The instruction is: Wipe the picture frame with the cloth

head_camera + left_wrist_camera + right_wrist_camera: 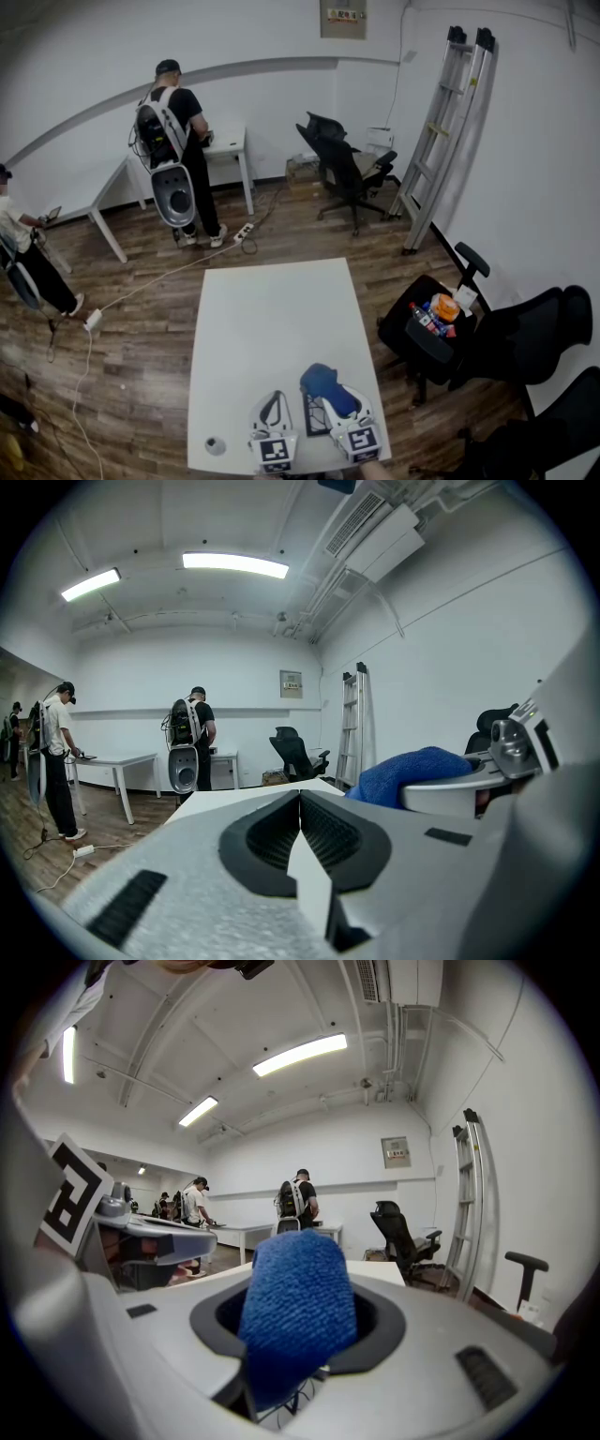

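Cloth pinched in right hand-held gripper, left hand-held gripper closed, empty

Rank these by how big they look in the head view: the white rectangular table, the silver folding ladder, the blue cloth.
Largest: white rectangular table
Next: silver folding ladder, though farther away
Smallest: blue cloth

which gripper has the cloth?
The right gripper: its jaws are clamped on the blue cloth. The left gripper has its jaws shut together with nothing between them.
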{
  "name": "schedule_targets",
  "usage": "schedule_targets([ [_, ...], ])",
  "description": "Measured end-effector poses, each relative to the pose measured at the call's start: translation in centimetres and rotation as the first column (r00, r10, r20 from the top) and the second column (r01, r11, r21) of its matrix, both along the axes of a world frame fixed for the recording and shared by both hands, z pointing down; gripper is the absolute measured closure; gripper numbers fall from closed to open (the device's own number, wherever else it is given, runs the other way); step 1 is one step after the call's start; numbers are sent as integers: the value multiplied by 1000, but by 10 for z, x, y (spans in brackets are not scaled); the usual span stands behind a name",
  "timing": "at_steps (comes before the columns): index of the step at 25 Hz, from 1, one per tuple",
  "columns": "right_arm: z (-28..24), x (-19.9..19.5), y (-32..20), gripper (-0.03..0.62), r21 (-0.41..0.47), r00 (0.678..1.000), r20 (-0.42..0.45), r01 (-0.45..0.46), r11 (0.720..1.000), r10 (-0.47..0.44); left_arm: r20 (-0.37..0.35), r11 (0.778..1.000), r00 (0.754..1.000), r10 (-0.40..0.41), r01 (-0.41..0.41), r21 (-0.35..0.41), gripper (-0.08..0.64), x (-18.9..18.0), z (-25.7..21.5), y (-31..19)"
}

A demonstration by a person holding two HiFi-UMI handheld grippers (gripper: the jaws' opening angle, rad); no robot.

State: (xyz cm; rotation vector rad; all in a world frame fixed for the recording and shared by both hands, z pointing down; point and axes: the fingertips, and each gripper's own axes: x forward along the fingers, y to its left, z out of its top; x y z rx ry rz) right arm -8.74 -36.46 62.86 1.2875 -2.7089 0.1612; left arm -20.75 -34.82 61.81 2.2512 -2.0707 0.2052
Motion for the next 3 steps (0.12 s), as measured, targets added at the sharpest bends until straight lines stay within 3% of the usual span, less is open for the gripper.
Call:
schedule_targets([
  [3,-1,-2,0,428,-7,1000,-15,-2,1000,2,11,1000,1000,5,-5,-15,557,-2,0,0],
])
